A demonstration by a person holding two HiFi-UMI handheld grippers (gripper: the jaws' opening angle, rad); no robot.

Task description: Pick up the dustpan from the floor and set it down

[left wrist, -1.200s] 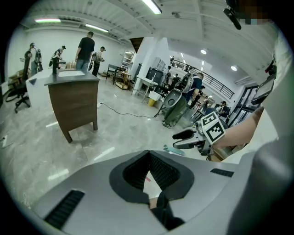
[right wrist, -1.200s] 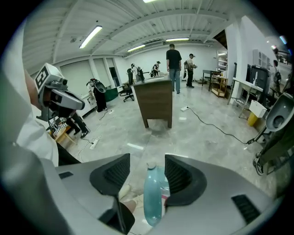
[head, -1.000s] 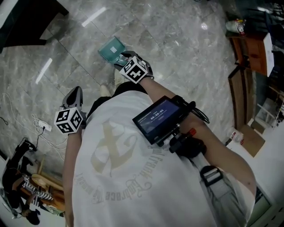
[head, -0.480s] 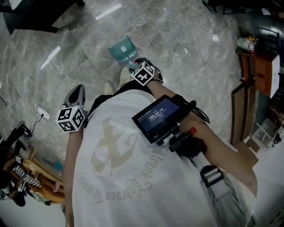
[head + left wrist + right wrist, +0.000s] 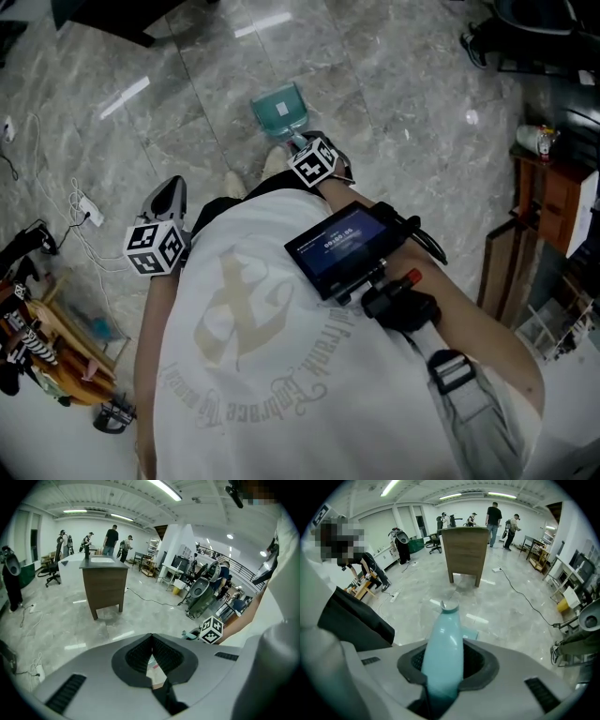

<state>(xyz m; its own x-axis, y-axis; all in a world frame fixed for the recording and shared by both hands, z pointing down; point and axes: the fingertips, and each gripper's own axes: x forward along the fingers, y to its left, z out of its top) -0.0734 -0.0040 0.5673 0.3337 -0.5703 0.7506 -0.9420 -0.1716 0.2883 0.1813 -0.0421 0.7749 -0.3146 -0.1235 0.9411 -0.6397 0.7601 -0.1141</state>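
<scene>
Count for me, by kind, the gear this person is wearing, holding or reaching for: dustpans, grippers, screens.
dustpan: 1
gripper: 2, the left gripper shut and empty, the right gripper closing its jaws with the dustpan's handle between them
screen: 1
Total: 4

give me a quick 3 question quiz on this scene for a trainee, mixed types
1. What lies between the right gripper's jaws? A a cable; B the dustpan's handle; C nothing.
2. True or false: the left gripper's jaws stand wide apart.
3. In the right gripper view, what furniture stands beyond the dustpan?
Key: 1 B, with the jaws closing on it. 2 false, they are together. 3 a wooden desk.
</scene>
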